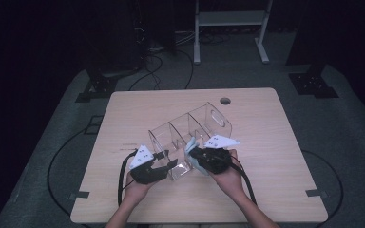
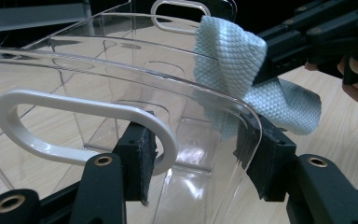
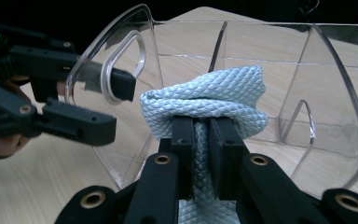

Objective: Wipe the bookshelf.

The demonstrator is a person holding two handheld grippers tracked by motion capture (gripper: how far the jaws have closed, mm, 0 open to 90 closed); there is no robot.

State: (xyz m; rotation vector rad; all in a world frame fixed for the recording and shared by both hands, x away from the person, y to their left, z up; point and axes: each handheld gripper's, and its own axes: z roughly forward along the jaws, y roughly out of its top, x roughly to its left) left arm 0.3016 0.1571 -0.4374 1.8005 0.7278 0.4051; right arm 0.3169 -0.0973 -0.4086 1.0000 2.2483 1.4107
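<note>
left tool (image 2: 193, 158) – clamped on end wall of clear organizer (image 1: 190, 128), beside its white handle (image 2: 81, 128) | right tool (image 3: 200, 140) – clamped on blue cloth (image 3: 205, 100), held at organizer's rim | organizer on surface (image 1: 266, 142)

Pale blue diamond-patterned cloth (image 3: 205, 100)

Overhead high; claw cameras close

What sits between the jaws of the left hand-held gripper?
The clear organizer's end wall with its white handle rim, clamped by the left hand-held gripper, as the left gripper view shows; the blue cloth hangs beyond.
</note>
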